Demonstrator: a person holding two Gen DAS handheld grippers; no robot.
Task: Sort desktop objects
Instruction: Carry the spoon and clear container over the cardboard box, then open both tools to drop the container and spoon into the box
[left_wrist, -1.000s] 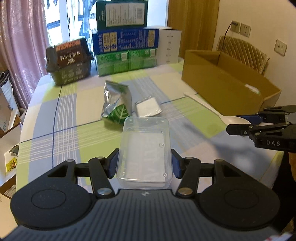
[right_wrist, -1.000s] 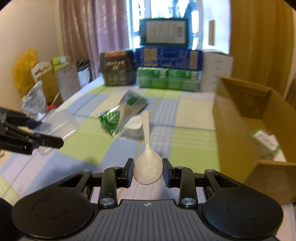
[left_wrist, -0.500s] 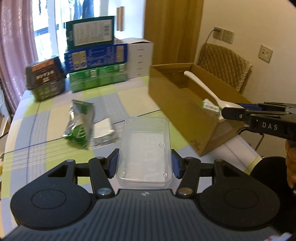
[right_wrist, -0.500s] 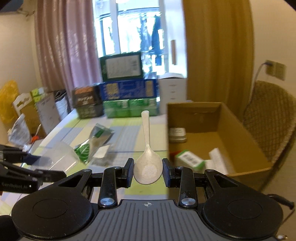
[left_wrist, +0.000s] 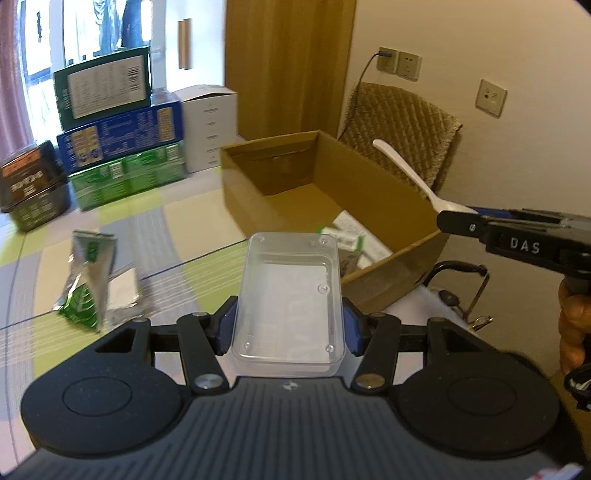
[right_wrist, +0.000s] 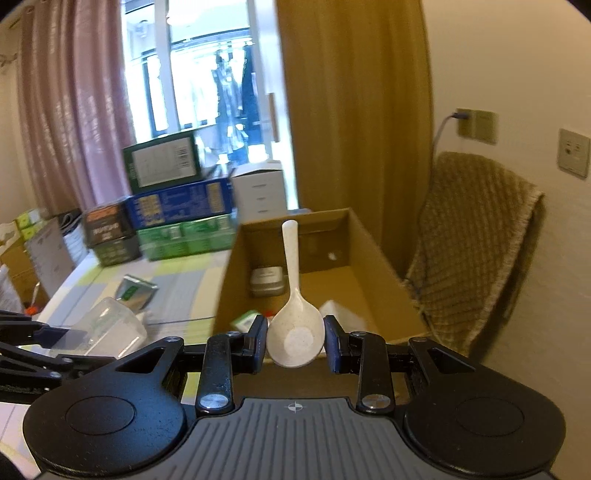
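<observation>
The left gripper (left_wrist: 289, 325) has its jaws set wide and pressed against both long sides of a clear plastic box (left_wrist: 290, 295), held above the checked tablecloth (left_wrist: 177, 229) near the cardboard box (left_wrist: 384, 192). The right gripper (right_wrist: 295, 341) has its jaws partway closed, pinching the bowl of a white spoon (right_wrist: 293, 314) — handle pointing forward, over the cardboard box.

I count one clear tub (left_wrist: 290, 295), one spoon (right_wrist: 293, 317) and one carton (left_wrist: 391, 192). On the table (left_wrist: 192, 229) are two foil packs (left_wrist: 86, 280). At its far edge stand five boxes (left_wrist: 122, 136).
</observation>
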